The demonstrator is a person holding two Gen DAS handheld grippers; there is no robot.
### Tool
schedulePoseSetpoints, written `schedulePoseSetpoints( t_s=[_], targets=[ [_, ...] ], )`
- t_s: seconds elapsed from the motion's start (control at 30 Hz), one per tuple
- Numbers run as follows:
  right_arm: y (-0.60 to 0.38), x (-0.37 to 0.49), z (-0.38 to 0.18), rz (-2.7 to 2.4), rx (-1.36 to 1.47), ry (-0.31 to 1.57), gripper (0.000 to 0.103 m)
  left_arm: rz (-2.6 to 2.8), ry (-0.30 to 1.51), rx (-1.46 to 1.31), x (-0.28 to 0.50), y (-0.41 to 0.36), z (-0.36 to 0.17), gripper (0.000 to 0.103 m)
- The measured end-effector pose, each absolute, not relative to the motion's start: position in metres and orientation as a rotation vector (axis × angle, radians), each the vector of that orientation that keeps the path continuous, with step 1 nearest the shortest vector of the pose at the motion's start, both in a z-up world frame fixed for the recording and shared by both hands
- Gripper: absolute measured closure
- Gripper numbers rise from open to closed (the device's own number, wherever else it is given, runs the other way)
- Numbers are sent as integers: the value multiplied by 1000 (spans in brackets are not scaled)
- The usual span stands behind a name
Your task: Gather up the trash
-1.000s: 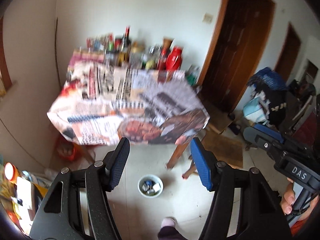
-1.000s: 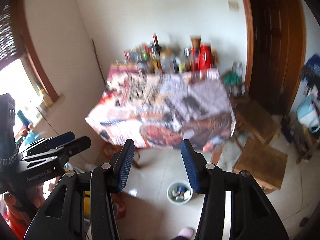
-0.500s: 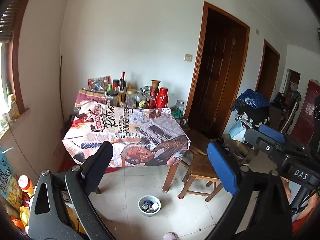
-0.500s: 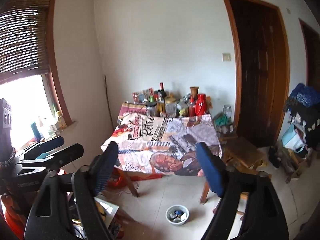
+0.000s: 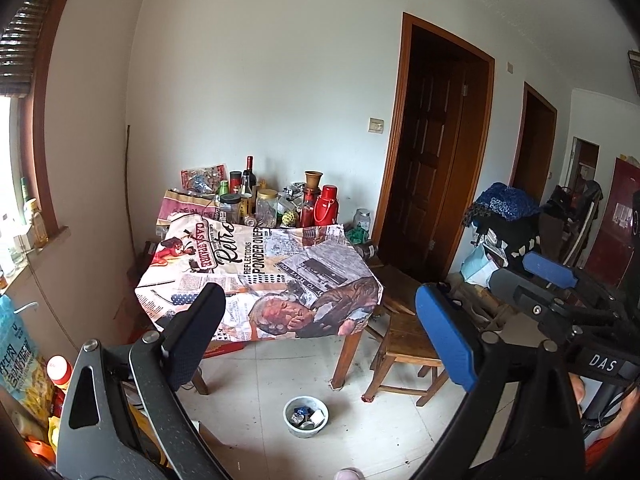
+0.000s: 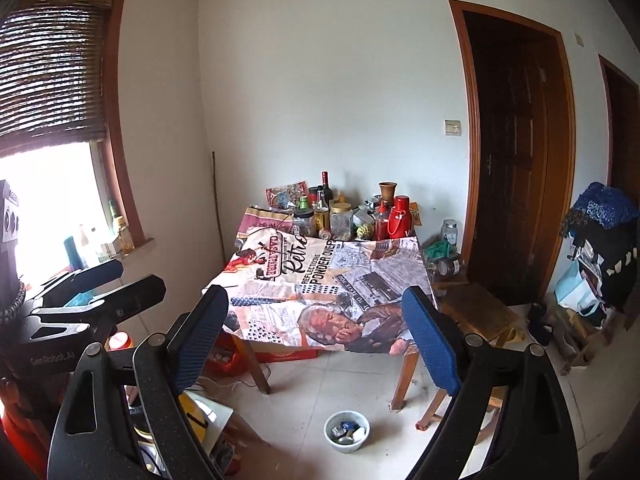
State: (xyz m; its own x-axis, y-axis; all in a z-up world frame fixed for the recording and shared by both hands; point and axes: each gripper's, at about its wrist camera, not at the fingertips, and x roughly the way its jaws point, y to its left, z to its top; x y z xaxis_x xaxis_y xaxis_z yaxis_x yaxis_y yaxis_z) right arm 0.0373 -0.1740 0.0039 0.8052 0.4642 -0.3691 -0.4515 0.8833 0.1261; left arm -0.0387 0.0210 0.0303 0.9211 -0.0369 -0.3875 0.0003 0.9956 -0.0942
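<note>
A small white bowl point(image 5: 306, 416) with bits of trash in it stands on the tiled floor in front of the table; the right wrist view also has the bowl point(image 6: 346, 431). My left gripper point(image 5: 318, 320) hangs open well above and short of it, nothing between its fingers. My right gripper point(image 6: 314, 320) is beside it, jaws still opening and empty. Each gripper shows at the edge of the other's view: the right gripper point(image 5: 552, 280) and the left gripper point(image 6: 100, 284).
A table under a newspaper-print cloth point(image 5: 256, 264) carries bottles, jars and a red flask point(image 5: 328, 210) along its back edge. A wooden stool point(image 5: 404, 340) stands at its right leg. Bags and packets point(image 5: 20, 360) crowd the left floor, and a pile of clothes point(image 5: 504, 216) sits right.
Both grippers rose and drew back from the table, tilting up so more of the room shows. Both pairs of jaws spread much wider.
</note>
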Motion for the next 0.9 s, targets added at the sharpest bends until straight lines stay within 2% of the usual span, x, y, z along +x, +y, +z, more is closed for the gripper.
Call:
schedulePoseSetpoints(
  t_s=[0.9],
  targets=[
    [-178,41,3,521,34,441,16,-12,411,-94,-35,14,29,7]
  ],
)
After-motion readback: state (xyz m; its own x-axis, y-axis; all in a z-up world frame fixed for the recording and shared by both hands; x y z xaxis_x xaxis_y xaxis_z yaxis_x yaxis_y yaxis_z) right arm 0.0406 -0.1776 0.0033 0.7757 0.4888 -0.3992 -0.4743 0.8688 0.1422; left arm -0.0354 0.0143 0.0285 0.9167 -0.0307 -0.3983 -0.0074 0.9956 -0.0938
